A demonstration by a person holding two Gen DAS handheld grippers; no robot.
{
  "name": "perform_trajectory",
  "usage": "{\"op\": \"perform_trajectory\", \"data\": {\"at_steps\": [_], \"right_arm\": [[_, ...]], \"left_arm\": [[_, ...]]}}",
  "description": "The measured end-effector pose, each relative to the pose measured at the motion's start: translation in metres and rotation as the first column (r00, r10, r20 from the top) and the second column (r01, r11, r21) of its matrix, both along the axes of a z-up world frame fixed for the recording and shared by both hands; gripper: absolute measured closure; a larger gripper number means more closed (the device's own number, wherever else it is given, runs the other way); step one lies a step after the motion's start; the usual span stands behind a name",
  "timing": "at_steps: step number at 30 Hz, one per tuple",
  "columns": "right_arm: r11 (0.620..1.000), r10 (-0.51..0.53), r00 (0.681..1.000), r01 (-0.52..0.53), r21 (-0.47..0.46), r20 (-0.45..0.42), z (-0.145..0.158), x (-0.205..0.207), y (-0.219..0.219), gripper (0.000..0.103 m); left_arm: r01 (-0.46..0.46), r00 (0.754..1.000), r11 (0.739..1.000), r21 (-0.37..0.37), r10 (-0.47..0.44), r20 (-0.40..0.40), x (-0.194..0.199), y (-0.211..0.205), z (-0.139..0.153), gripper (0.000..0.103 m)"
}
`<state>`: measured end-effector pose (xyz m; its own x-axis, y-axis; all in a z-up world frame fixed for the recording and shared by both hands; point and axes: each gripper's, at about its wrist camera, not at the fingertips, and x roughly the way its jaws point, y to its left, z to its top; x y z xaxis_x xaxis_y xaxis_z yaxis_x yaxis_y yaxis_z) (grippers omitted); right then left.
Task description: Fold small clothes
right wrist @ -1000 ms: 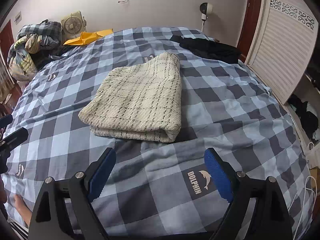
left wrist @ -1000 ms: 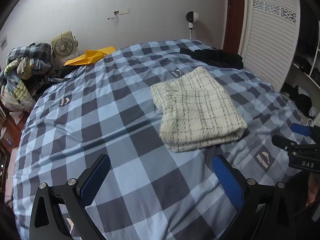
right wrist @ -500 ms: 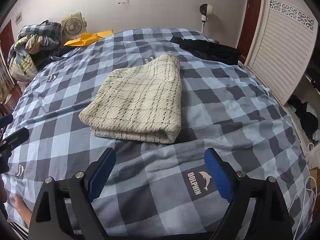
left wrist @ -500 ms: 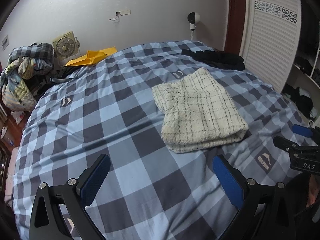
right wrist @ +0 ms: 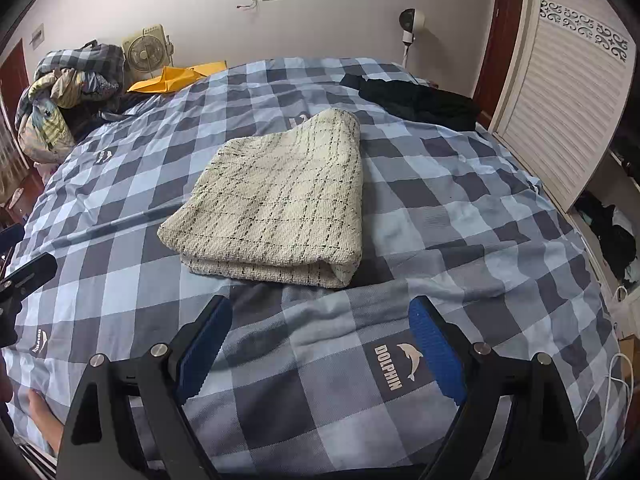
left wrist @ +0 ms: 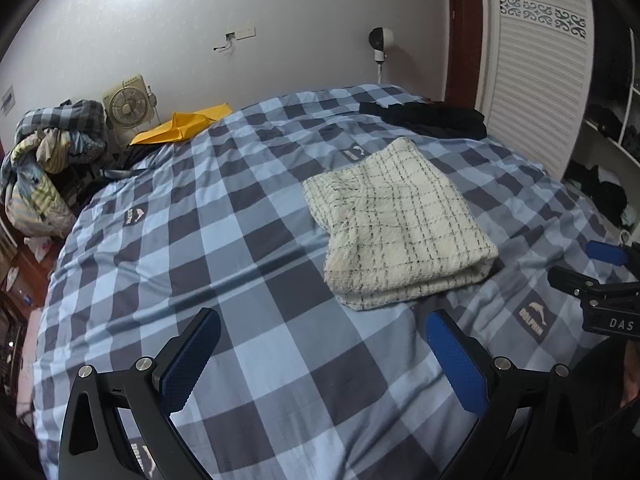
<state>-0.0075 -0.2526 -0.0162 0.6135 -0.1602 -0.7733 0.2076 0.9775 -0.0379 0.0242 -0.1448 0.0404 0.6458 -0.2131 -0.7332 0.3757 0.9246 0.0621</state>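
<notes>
Cream black-checked knit garment (right wrist: 276,204) lies folded on the blue plaid bedspread (right wrist: 460,216).
Both grippers, left gripper (left wrist: 322,354) and right gripper (right wrist: 320,344), hover near it, jaws apart, empty; probably next: another fold or set aside.

Nothing has changed: the folded cream garment (right wrist: 280,204) lies as before.

A cream garment (right wrist: 280,204) with a thin black check lies folded flat into a thick rectangle on the checked bed (right wrist: 460,220), mid-bed, its layered edge facing the near side.
</notes>
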Motion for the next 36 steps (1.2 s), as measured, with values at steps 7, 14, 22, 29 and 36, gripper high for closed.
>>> {"op": "perform_trajectory", "data": {"at_steps": [7,14,22,29,36], "right_arm": [[1.0,0.0,1.0,0.0,0.001,-0.001,-0.001,0.0,0.0,0.015],[1.0,0.0,1.0,0.0,0.0,-0.002,0.0,0.0,0.0,0.015],[1.0,-0.001,1.0,0.001,0.0,0.0,-0.001,0.0,0.0,0.015],[1.0,0.0,1.0,0.0,-0.002,-0.002,-0.001,0.0,0.0,0.015],[1.0,-0.001,1.0,0.001,-0.005,-0.006,-0.001,0.0,0.0,0.015]], "left_arm": [[0.007,0.999,1.0,0.011,-0.007,0.039,-0.004,-0.002,0.001,0.0],[0.001,0.998,0.999,0.052,-0.004,0.061,-0.006,-0.005,-0.001,0.0],[-0.031,0.999,0.998,0.062,0.028,0.043,-0.002,-0.001,-0.006,0.0],[-0.074,0.997,0.993,0.091,0.072,0.029,0.0,0.001,-0.012,0.0],[-0.154,0.985,0.98,0.123,0.143,0.099,-0.002,0.011,-0.01,0.0]]}}
